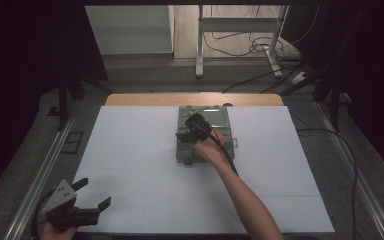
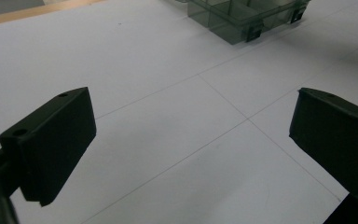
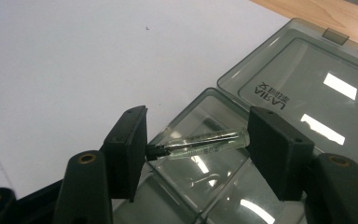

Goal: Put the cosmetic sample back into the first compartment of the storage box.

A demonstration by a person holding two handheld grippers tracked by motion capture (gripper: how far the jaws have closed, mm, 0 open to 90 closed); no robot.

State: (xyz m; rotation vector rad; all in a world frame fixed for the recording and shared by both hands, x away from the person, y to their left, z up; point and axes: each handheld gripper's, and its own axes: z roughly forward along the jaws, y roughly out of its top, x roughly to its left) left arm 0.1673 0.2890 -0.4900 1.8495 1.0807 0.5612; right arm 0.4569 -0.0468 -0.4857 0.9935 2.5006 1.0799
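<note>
Holding a small glass vial [image 3: 200,143] endwise between my right gripper [image 3: 196,144] jaws, its long axis spanning pad to pad, I hover over the open compartment box [image 3: 279,93] mid-table. My left gripper [image 1: 92,196] waits well apart, jaws wide and empty.

A lab: dark curtains [image 1: 30,45] around a white-topped table [image 1: 130,150], floor cables [image 1: 260,80].
</note>
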